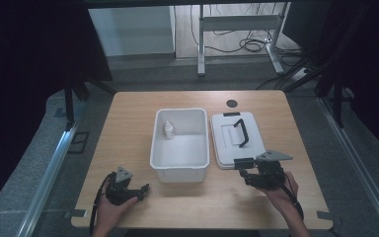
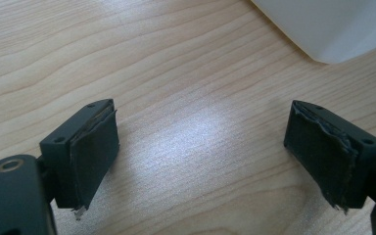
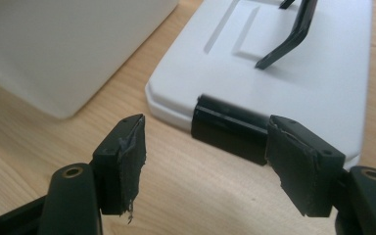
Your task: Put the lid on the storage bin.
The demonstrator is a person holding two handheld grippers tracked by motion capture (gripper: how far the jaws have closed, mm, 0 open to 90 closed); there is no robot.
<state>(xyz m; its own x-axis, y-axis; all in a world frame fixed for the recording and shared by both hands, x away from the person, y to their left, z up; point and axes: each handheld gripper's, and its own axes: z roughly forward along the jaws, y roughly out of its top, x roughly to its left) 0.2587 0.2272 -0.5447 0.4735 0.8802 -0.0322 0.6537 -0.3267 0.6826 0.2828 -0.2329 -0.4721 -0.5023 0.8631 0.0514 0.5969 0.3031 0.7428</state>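
A white bin stood at the centre of the wooden table, a small bottle upright in its 11 o'clock corner. The lid, with a black handle, lay just beside the bin at 3 o'clock. Grey floor, a desk frame and cables lay beyond. The left gripper rested spread at 7 o'clock. The right gripper, spread, faced the lid's black latch, a detail clear in its own view.
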